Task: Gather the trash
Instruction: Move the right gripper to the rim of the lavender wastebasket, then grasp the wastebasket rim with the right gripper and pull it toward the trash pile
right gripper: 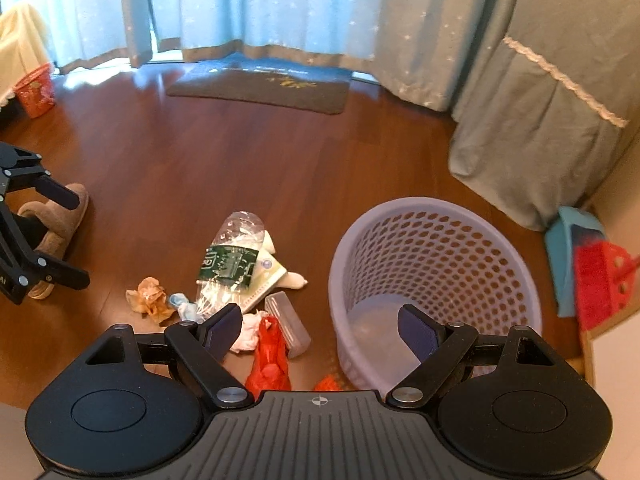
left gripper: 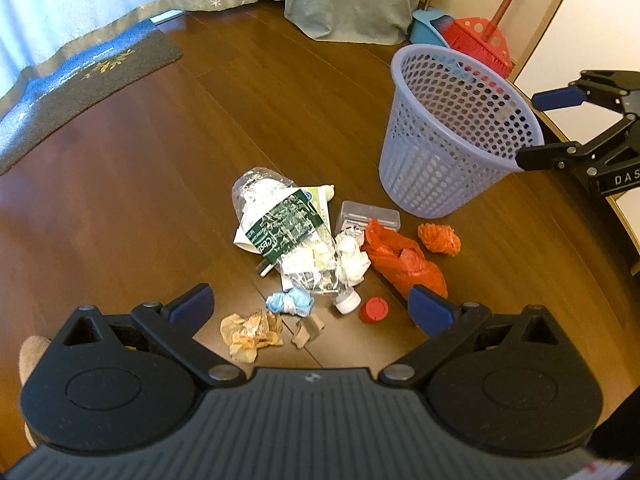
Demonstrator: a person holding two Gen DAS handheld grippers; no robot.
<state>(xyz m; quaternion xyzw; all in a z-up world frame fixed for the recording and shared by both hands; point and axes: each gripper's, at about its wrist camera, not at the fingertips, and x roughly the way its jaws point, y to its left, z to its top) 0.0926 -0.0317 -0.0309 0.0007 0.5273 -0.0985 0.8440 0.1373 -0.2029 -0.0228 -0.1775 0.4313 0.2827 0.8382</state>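
Observation:
A pile of trash lies on the wooden floor: a crushed clear bottle (left gripper: 280,228) (right gripper: 232,264) with a green label, white tissue (left gripper: 352,258), a red plastic bag (left gripper: 404,260) (right gripper: 270,356), an orange wad (left gripper: 439,239), a red cap (left gripper: 374,310), a blue wad (left gripper: 290,303) and a brown wrapper (left gripper: 250,334) (right gripper: 150,298). An empty lavender mesh basket (left gripper: 420,168) (right gripper: 420,201) stands upright to the right of the pile. My left gripper (left gripper: 310,304) (right gripper: 80,240) hovers open over the near side of the pile. My right gripper (right gripper: 320,320) (left gripper: 528,130) is open beside the basket's rim, holding nothing.
A grey doormat (left gripper: 80,76) (right gripper: 260,88) lies by the curtains. A red broom (left gripper: 480,40) and a blue dustpan (right gripper: 568,248) lean in the corner behind the basket. A person's slippered foot (right gripper: 60,216) is left of the pile. A small red basket (right gripper: 36,90) stands far left.

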